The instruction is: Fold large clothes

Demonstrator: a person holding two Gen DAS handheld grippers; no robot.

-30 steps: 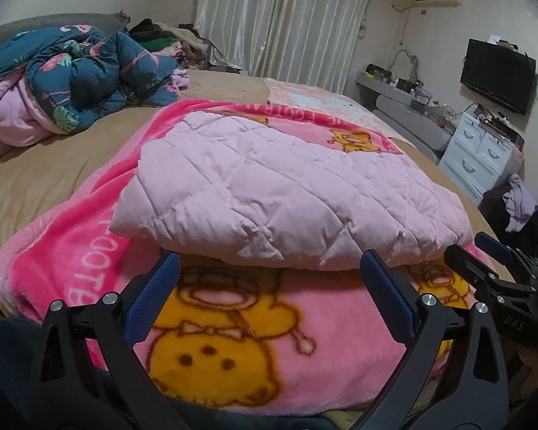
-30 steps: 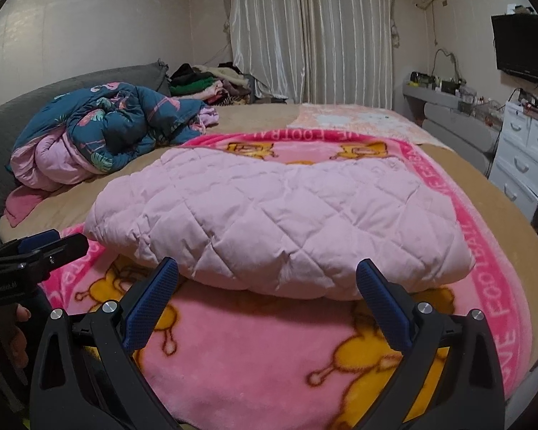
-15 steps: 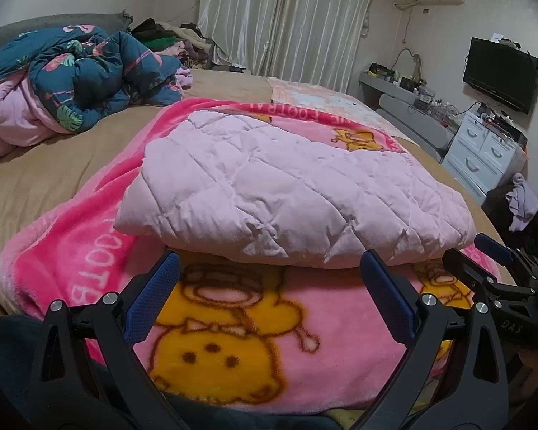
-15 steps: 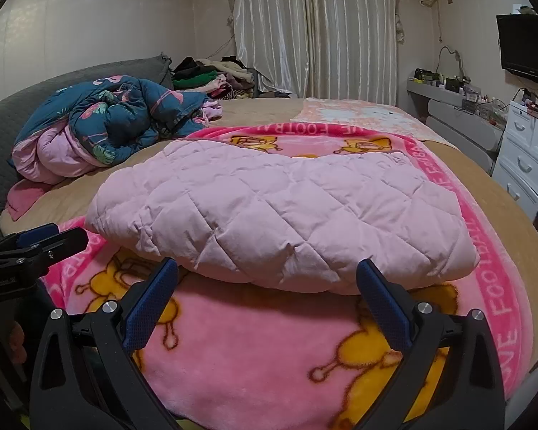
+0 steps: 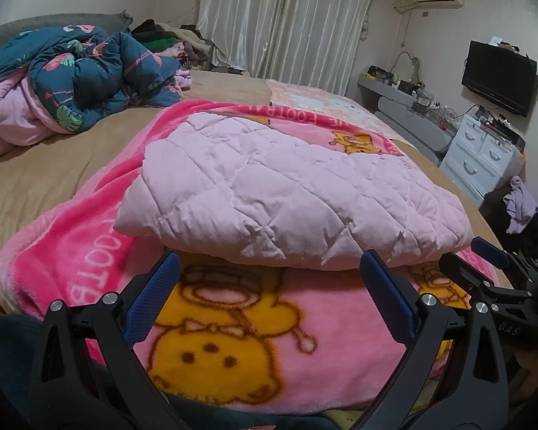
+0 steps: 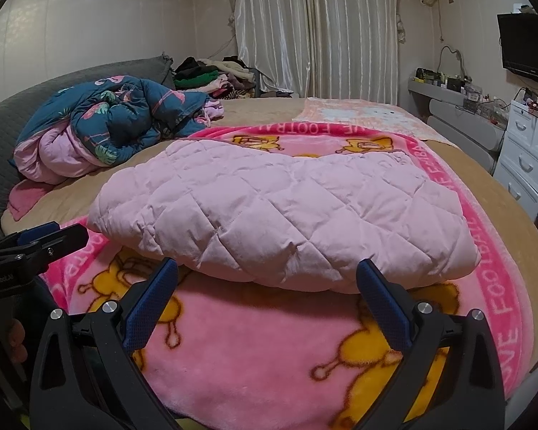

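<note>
A pale pink quilted garment (image 5: 287, 197) lies folded in a thick bundle on a bright pink cartoon blanket (image 5: 233, 340) on the bed; it also shows in the right wrist view (image 6: 287, 218), on the same blanket (image 6: 269, 351). My left gripper (image 5: 269, 268) is open and empty, just short of the bundle's near edge. My right gripper (image 6: 267, 276) is open and empty, also just short of that edge. The right gripper shows at the right of the left wrist view (image 5: 484, 261); the left gripper shows at the left of the right wrist view (image 6: 46, 240).
A crumpled blue floral duvet (image 5: 75, 79) lies at the bed's far left. A clothes pile (image 6: 211, 75) sits by the curtain. White drawers (image 5: 484, 154) and a wall TV (image 5: 498, 75) stand to the right. The tan bed sheet (image 5: 36, 179) surrounds the blanket.
Both grippers have drifted slightly, so the bundle sits a little higher and more centred in view. Nothing was grasped; the garment has not moved.
</note>
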